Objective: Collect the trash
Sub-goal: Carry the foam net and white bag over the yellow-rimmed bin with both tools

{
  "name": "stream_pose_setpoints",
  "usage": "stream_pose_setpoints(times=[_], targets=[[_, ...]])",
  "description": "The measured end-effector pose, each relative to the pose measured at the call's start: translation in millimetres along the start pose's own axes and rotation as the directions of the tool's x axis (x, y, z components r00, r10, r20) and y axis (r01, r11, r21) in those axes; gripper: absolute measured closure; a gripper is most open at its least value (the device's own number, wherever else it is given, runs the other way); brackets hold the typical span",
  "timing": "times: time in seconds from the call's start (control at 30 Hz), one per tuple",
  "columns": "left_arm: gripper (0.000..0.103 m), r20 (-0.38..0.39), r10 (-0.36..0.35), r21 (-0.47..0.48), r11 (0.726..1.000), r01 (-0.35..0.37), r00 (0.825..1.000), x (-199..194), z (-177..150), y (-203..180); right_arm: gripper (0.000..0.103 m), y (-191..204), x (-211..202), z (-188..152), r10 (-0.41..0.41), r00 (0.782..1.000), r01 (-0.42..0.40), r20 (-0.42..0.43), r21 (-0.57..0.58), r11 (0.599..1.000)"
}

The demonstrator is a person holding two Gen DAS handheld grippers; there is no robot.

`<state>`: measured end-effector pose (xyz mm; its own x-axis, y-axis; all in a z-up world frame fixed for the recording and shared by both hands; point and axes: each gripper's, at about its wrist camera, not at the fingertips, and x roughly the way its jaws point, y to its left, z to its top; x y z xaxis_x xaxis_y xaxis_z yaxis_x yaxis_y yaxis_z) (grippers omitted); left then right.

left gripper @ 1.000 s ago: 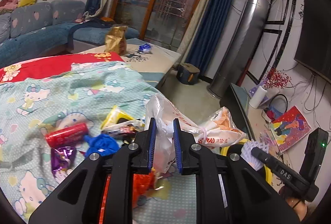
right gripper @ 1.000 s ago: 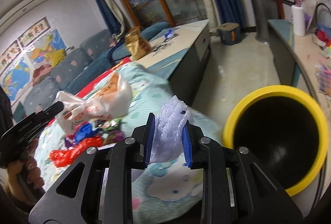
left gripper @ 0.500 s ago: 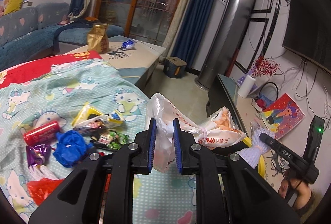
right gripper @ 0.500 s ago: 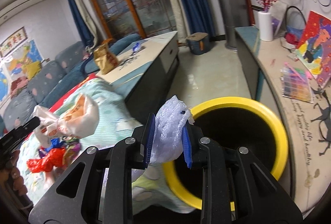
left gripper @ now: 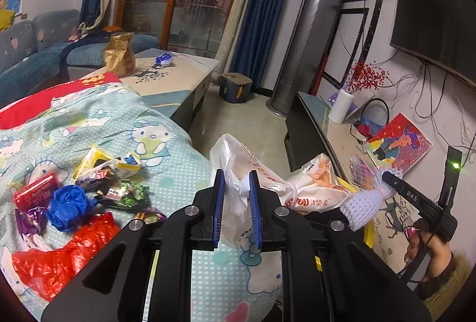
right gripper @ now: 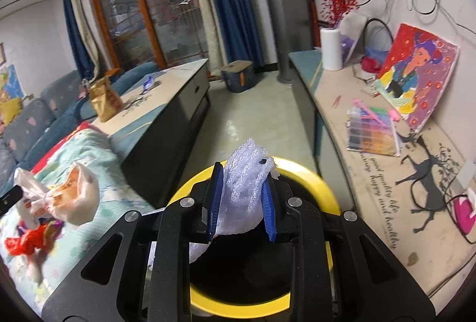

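Observation:
My left gripper [left gripper: 236, 210] is shut on a white and orange plastic bag [left gripper: 300, 188], held above the edge of the Hello Kitty bedspread [left gripper: 142, 134]. My right gripper [right gripper: 241, 203] is shut on a white foam net [right gripper: 247, 182], held directly over the open yellow-rimmed black bin [right gripper: 324, 194]. In the left wrist view the foam net [left gripper: 366, 200] hangs from the right gripper at the right, with the bin rim [left gripper: 369, 232] below it. Loose wrappers lie on the bedspread: a red plastic bag [left gripper: 59, 256], a blue crumple [left gripper: 70, 203] and a yellow wrapper [left gripper: 98, 161].
A low cabinet [right gripper: 166, 105] with a gold bag [right gripper: 104, 102] stands behind the bed. A long side counter [right gripper: 386, 161] with a painting [right gripper: 416, 72] and a colour box runs along the right wall. Tiled floor [right gripper: 247, 119] lies between them.
My right gripper has carried the foam net from above the bedspread to over the yellow bin. My left gripper has shifted right with the plastic bag, towards the bed's edge.

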<state>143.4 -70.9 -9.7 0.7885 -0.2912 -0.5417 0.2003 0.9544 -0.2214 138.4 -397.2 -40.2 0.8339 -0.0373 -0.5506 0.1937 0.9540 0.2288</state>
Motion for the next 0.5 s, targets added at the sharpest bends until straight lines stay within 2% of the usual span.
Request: stream_pose_setpoints(times=[0.5], targets=[[0.087,-0.051,-0.023,0.079,0.997,0.027,0.998,22,-15,-34,0.084,-32,12,-3,-0.139,0.99,0.139,0.012,-0.013,0.99]])
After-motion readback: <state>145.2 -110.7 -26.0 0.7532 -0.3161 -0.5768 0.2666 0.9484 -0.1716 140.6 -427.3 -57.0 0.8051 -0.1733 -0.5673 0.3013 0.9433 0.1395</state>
